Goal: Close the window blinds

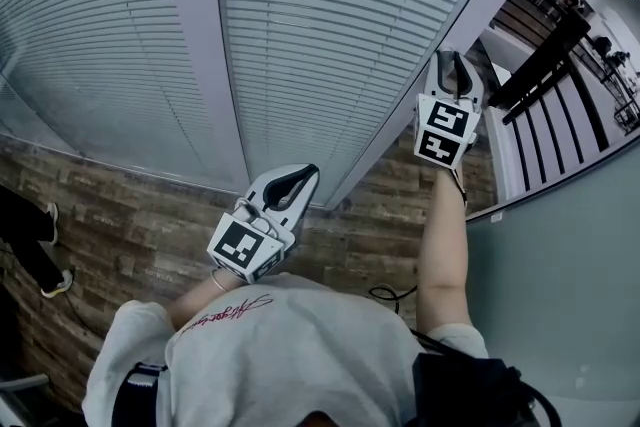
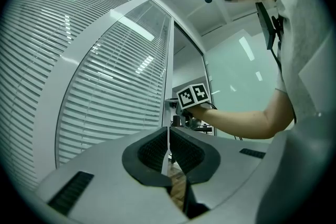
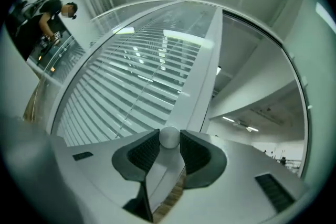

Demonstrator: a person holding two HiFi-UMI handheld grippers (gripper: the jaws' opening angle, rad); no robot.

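White slatted blinds point(image 1: 330, 25) hang behind glass in a grey frame. On the frame post point(image 1: 400, 125) to their right sits a small round white knob point(image 3: 169, 137). My right gripper point(image 1: 455, 70) is raised to that post. In the right gripper view its dark pads point(image 3: 195, 152) press on both sides of the knob. The slats point(image 3: 131, 86) stand partly tilted, with gaps between them. My left gripper point(image 1: 285, 187) hangs lower, near the foot of the frame. Its jaws are together with nothing in them. From the left gripper view I see the right gripper's marker cube point(image 2: 193, 96) against the post.
A second blind panel point(image 1: 90, 35) fills the left. The floor point(image 1: 130, 215) below has a brown wood pattern, and someone's legs point(image 1: 35, 245) stand at its left edge. A dark railing point(image 1: 550, 55) and a pale wall point(image 1: 570, 265) lie to the right. A person in black point(image 3: 47, 18) stands beyond the glass.
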